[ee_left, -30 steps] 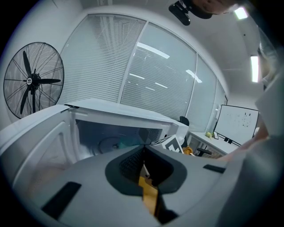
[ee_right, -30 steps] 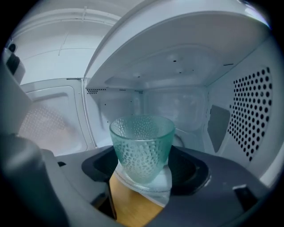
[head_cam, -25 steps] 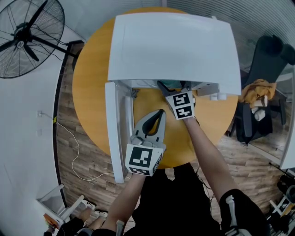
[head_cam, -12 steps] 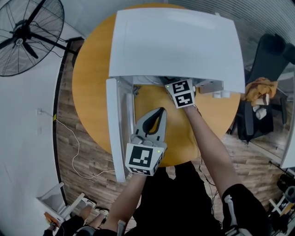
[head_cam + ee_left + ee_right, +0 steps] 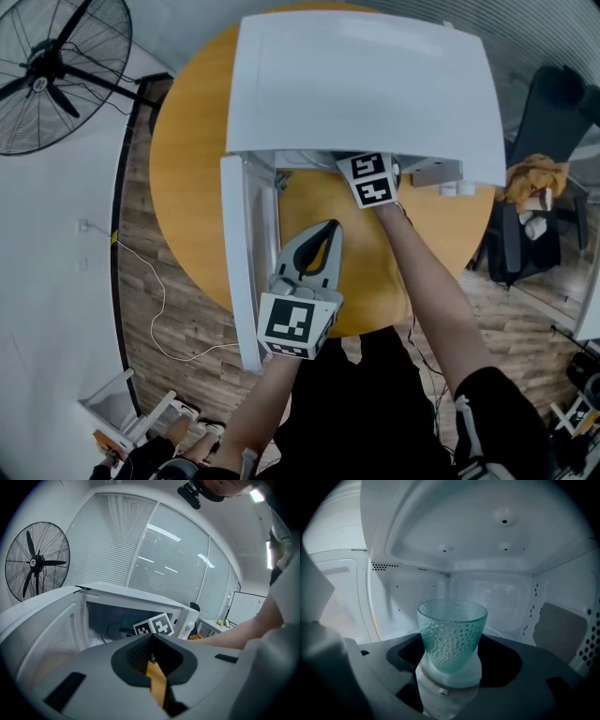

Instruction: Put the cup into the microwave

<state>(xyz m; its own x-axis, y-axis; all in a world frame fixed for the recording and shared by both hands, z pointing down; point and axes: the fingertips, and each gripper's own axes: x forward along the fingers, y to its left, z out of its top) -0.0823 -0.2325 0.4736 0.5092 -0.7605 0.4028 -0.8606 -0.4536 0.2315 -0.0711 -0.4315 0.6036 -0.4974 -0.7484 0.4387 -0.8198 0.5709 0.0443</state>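
A teal dimpled glass cup [image 5: 452, 638] stands upright between the jaws of my right gripper [image 5: 451, 679], which is shut on it. The cup sits inside the white microwave cavity [image 5: 497, 592], just above the turntable. From the head view, only the right gripper's marker cube [image 5: 367, 178] shows at the mouth of the microwave [image 5: 366, 89]; the cup is hidden under the microwave's top. My left gripper [image 5: 328, 230] hangs shut and empty over the orange table [image 5: 187, 187], in front of the opening. The microwave door [image 5: 246, 272] stands swung open to the left.
A standing fan [image 5: 54, 73] is on the floor at far left. A dark chair with clothes [image 5: 536, 187] stands to the right of the table. A white cable [image 5: 155, 300] trails over the wooden floor. The left gripper view shows the right gripper's marker cube [image 5: 153, 624] in the opening.
My right gripper has pushed farther into the microwave with the cup; its jaws are now hidden under the top. The left gripper has hardly moved.
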